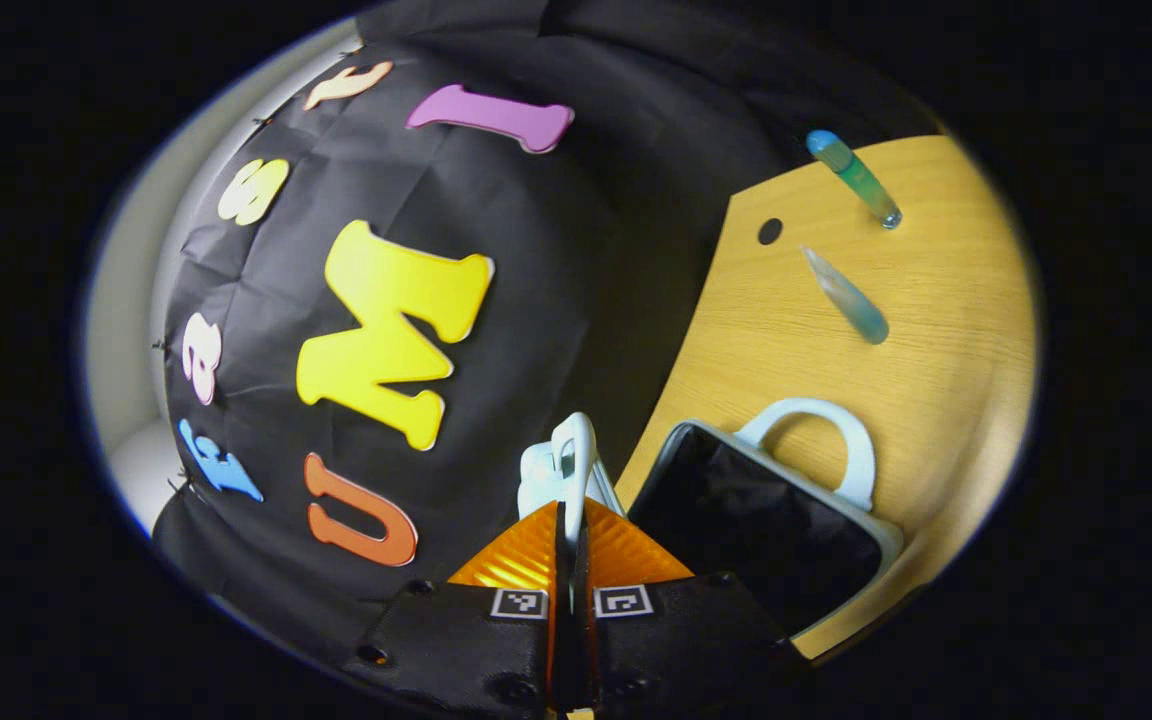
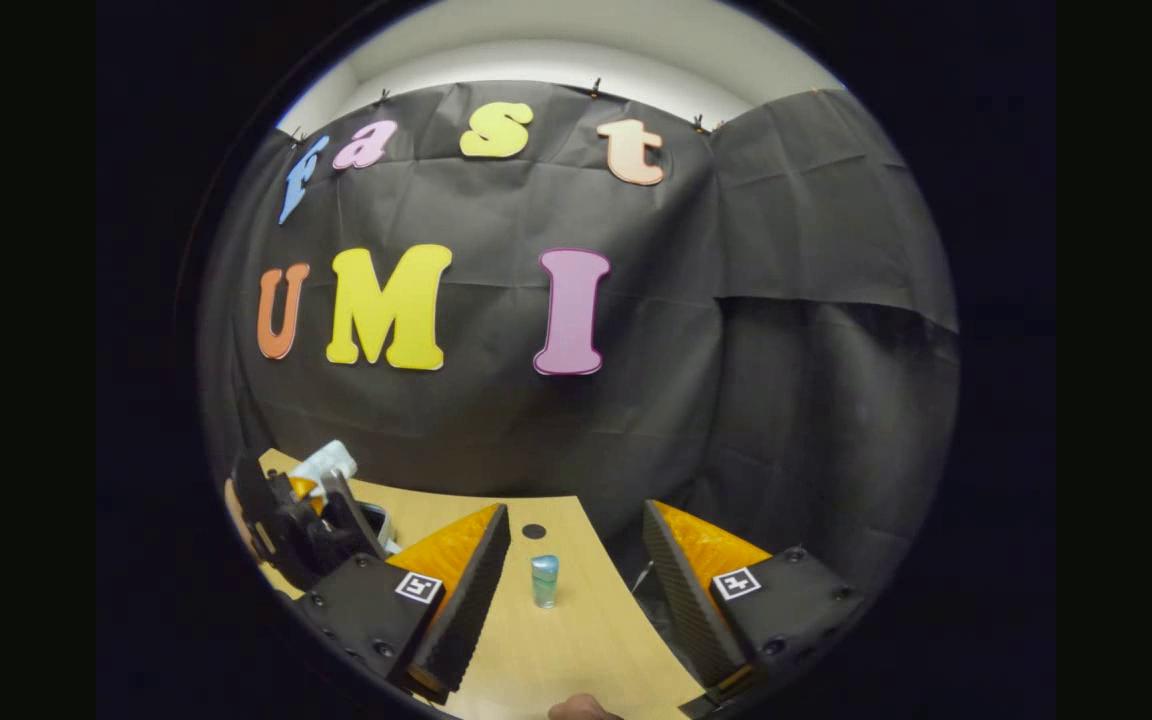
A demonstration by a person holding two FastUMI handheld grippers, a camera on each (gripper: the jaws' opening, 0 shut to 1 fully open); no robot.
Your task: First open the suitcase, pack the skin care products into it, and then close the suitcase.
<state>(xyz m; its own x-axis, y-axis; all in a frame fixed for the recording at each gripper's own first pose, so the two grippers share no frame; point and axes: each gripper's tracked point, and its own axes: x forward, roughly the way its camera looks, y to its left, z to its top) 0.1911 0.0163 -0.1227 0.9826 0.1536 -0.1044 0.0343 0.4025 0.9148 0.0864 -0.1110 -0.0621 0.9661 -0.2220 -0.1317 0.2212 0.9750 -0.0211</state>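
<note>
Clearly the lid is the weak point: the left hand-held gripper (image 1: 568,520) has its fingers pressed together on the pale handle (image 1: 566,462) of the suitcase lid, and I judge that if that thin grip slips, the lid could drop back onto the open suitcase (image 1: 771,520) lying on the desk (image 1: 936,300). The right hand-held gripper (image 2: 576,560) stands wide open and holds nothing, aimed at an upright tube (image 2: 544,581) well ahead of it. Two tubes, one capped in blue (image 1: 854,178) and one lying flat (image 1: 846,296), sit apart from the case. A careless reach might topple them. The desk is light wood with a dark hole (image 1: 769,231), backed by black cloth.
</note>
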